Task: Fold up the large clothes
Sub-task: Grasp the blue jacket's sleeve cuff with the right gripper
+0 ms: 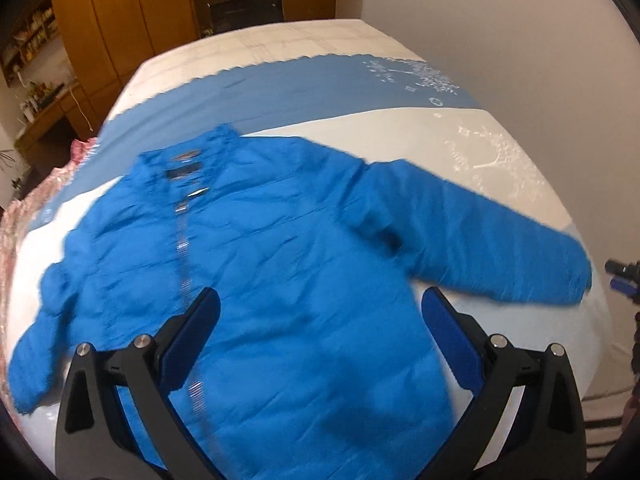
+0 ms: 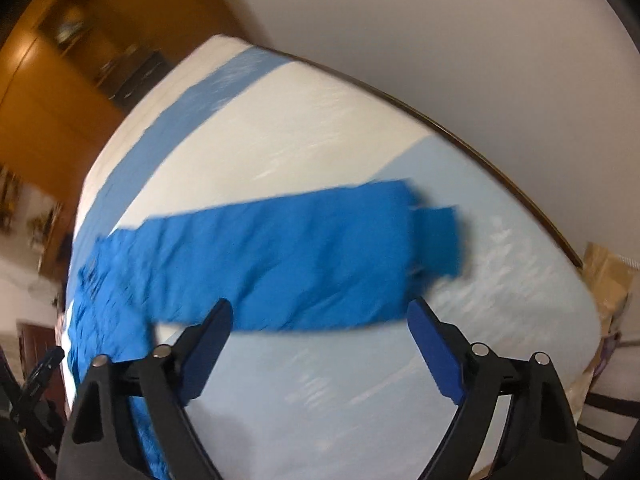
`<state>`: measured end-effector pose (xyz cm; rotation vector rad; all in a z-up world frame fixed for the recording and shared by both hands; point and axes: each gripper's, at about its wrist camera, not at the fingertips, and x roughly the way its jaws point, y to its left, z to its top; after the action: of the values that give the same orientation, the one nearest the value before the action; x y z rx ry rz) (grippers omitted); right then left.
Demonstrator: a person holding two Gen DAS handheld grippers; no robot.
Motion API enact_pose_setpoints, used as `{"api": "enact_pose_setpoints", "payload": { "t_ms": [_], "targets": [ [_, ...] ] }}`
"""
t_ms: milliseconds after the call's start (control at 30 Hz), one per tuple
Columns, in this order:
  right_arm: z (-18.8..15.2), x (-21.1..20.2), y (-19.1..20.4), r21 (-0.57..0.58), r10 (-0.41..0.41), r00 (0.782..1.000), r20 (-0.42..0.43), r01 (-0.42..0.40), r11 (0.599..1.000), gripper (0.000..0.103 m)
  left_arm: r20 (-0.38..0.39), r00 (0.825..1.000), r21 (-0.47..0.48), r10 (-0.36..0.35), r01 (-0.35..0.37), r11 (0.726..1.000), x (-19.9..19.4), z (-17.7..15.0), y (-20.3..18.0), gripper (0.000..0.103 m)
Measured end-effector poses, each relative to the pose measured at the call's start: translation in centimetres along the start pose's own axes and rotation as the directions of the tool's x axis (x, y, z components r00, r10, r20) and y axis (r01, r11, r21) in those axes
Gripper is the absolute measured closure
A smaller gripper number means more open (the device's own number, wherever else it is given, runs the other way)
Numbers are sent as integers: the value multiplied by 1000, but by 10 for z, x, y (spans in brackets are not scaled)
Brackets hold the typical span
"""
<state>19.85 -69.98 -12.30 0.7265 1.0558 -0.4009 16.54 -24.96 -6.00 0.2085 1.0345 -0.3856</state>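
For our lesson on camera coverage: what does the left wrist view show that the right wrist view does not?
Left wrist only: the blue jacket's whole front, its collar, zipper and other sleeve.
Right wrist only: the outstretched sleeve's cuff up close and the bed's wooden edge.
Both: the jacket, that outstretched sleeve, the bedspread, an open claw.

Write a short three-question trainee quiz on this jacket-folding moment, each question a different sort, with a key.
1. True or false: the left tongs are clamped on the blue jacket.
2. The jacket lies on: A) a wooden floor, B) a bed, C) a chair.
3. Fill in: in the right wrist view, the right tongs point at the jacket's outstretched ______.

Key: 1 false, both tongs are open and hold nothing; 2 B; 3 sleeve.
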Motion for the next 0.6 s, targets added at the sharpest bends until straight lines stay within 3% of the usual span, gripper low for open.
{"api": "enact_pose_setpoints", "payload": {
  "t_ms": [67,133,367,433,500,600],
  "targets": [
    [13,12,-21,29,-9,1000,-27,9,1000,16,-15,999,-7,-32,32,999,18,11,-16,3],
    [21,25,-39,57,42,998,-56,-39,998,19,-30,999,-1,-44,44,999,36,19,-33,3],
    [34,77,-81,147,154,977,-145,-132,980,36,-92,995,-17,-29,28,999,83,29,-50,4],
    [32,77,-81,148,180,975,-129,-160,976,46,-102,994,-22,-26,24,999,93,29,-49,4],
    [33,79,-83,163,246,961,-129,-224,961,72,-115,993,-27,-17,14,1000,101,29,-47,4],
    [35,73,-74,143,260,959,-116,-243,959,81,-131,991,-45,-26,20,999,108,30,-42,4]
  ]
}}
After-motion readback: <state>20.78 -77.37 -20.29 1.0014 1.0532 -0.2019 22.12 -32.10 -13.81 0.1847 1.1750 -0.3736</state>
